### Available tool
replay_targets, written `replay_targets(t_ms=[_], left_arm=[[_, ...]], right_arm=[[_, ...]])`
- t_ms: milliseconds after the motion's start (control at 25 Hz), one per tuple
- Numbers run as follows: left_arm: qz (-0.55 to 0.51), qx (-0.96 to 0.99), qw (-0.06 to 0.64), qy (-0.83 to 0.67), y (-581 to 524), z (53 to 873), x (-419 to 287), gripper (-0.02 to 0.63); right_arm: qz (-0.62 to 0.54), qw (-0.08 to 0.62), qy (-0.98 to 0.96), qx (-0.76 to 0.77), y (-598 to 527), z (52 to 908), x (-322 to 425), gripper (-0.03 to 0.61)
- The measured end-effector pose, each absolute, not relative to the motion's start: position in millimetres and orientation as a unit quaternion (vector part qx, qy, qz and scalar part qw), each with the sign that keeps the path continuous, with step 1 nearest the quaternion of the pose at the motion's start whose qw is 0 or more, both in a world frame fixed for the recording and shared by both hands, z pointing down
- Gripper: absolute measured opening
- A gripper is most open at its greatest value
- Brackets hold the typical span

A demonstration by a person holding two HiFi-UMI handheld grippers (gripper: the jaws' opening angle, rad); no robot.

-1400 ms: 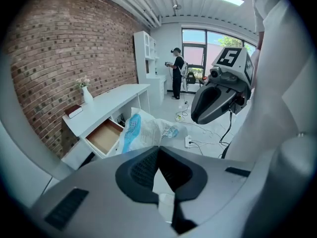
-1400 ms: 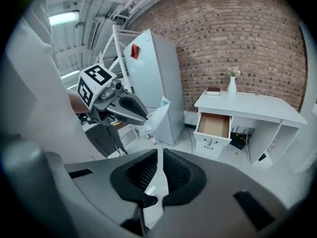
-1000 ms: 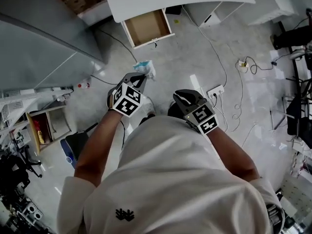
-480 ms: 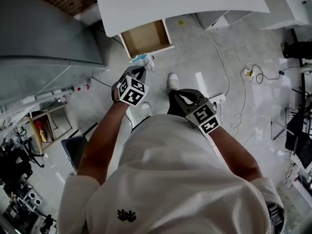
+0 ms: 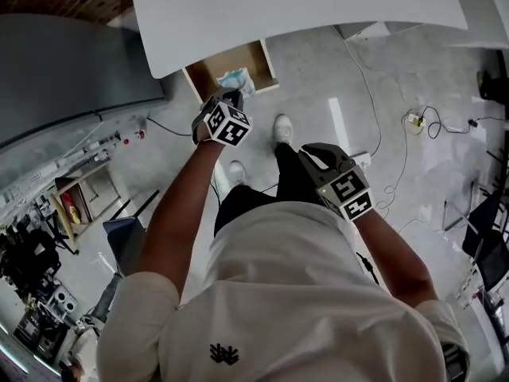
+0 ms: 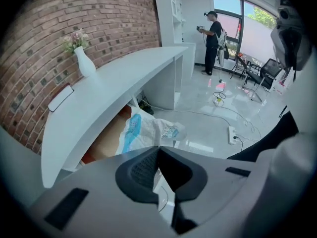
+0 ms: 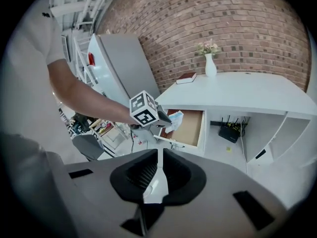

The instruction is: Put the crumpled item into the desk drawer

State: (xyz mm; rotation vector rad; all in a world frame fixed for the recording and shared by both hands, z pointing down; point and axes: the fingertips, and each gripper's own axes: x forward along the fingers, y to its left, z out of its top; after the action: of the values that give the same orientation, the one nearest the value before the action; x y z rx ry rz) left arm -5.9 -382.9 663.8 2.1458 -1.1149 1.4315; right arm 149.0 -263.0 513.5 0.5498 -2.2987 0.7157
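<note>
Our left gripper point(image 5: 229, 95) clenches the crumpled wrapper point(image 5: 235, 79) just above the front edge of the drawer point(image 5: 205, 74). We should reach deeper over the drawer before releasing. Our right gripper point(image 5: 312, 151), closed and empty, hangs well away from the drawer.

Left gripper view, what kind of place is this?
Probably an office or lab: a white desk against a brick wall, office chairs, and a power strip lying out.

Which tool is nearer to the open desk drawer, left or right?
Left. The left tool holds the crumpled item at the drawer opening; the right tool is near the person's body, well apart from it.
</note>
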Motion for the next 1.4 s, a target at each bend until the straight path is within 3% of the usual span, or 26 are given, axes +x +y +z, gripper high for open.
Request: replay_targets(t_ms=[600, 1400], left_arm=[[0.582, 0.708, 0.198, -0.347, -473.3, 826.0, 3.0, 0.025], [0.639, 0.673, 0.243, -0.282, -491.7, 907.3, 2.3, 0.026]], right_arm=[[0.336, 0.365, -0.841, 0.217, -317.1, 593.8, 207.5, 0.057], [0.363, 0.382, -0.822, 0.216, -340.5, 632.3, 221.3, 0.057]])
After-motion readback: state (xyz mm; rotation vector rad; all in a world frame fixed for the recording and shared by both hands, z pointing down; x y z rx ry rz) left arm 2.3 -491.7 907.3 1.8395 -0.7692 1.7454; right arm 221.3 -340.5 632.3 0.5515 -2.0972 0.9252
